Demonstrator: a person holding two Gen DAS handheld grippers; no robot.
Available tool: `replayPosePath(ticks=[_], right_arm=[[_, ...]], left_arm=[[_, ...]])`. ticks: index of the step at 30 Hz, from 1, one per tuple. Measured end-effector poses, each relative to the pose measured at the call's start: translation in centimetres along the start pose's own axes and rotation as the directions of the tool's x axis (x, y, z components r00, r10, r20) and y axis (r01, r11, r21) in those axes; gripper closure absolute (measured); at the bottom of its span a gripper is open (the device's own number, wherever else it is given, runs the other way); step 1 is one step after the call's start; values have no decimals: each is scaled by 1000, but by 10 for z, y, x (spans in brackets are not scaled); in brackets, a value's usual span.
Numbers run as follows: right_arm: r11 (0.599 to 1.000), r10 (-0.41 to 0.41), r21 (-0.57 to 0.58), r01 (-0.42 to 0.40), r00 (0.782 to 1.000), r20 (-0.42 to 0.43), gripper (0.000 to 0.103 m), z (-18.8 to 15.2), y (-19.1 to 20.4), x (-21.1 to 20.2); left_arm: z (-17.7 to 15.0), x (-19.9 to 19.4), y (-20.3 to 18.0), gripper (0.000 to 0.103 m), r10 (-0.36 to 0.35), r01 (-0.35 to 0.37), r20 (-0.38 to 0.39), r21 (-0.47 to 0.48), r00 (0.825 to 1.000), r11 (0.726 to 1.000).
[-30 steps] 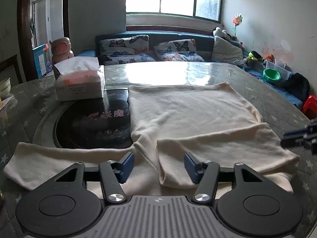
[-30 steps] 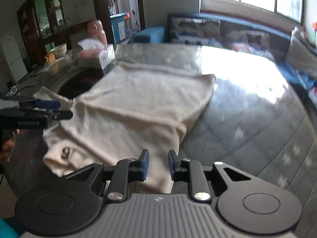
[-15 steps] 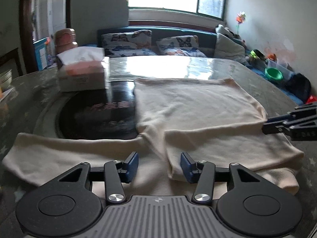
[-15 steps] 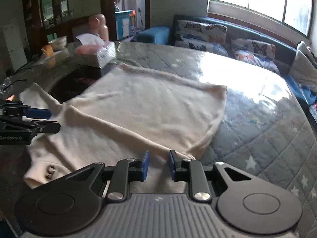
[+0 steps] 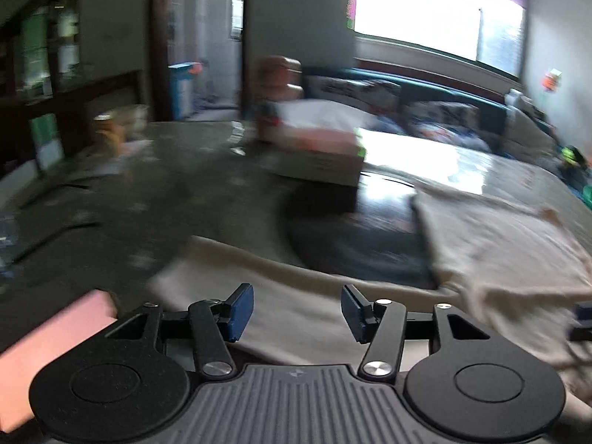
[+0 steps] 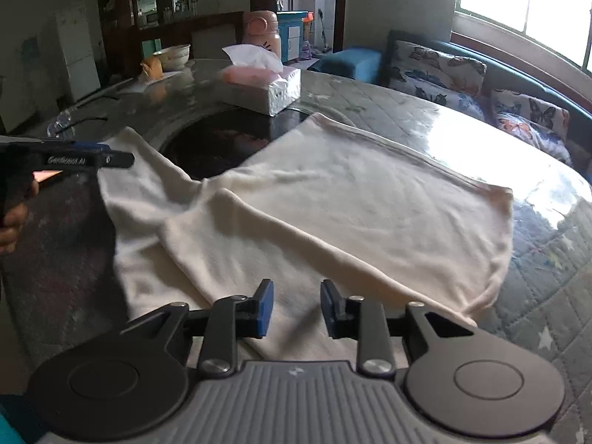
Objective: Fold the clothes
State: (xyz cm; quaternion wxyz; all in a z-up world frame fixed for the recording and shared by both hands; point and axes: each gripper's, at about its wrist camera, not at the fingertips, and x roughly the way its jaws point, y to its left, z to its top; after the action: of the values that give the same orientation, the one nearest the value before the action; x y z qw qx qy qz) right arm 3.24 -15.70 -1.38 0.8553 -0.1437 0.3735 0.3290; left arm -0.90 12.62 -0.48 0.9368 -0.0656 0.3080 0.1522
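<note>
looking along the left hand-held gripper in the blurred left wrist view, its blue-padded jaws stand moderately wide with nothing gripped, hovering over the left sleeve of a cream sweater that runs from the lower middle of the frame to the right edge. a dark round inset lies in the tabletop at centre right, with a tissue box behind it. something pink fills the lower left corner; what it is cannot be told. a sliver of the other tool shows at the right edge.

seen from the right wrist view, the right hand-held gripper has its jaws narrowly apart, having just been opening, with only flat cloth beneath the gap and nothing pinched. the sweater spreads across the middle of the frame, one sleeve folded diagonally over the body, the other trailing to the left. the left tool juts in at the left edge, just beside that sleeve's end, a hand gripping it. the tissue box sits at upper centre, a pink jar behind it, a bowl to their left.
</note>
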Motion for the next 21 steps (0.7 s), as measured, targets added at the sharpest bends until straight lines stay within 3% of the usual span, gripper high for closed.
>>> replayPosePath(ticks=[5, 8, 16, 19, 21], right_arm=[[1000, -1, -6, 1, 1000, -8, 69, 1, 5, 2], [1000, -1, -7, 1, 1000, -9, 64, 1, 7, 2], [1000, -7, -6, 7, 1000, 4, 62, 2, 6, -3], [1000, -13, 5, 13, 1000, 15, 62, 2, 3, -6], [1000, -14, 16, 14, 1000, 22, 60, 2, 1, -8]], left_arm=[[6, 13, 42, 44, 108, -109, -12, -98, 994, 989], [7, 20, 55, 43, 112, -114, -28, -115, 993, 987], [5, 31, 60, 45, 101, -106, -45, -124, 994, 987], [4, 32, 57, 59, 117, -121, -35, -123, 992, 985], [3, 31, 56, 78, 106, -109, -29, -130, 994, 986]])
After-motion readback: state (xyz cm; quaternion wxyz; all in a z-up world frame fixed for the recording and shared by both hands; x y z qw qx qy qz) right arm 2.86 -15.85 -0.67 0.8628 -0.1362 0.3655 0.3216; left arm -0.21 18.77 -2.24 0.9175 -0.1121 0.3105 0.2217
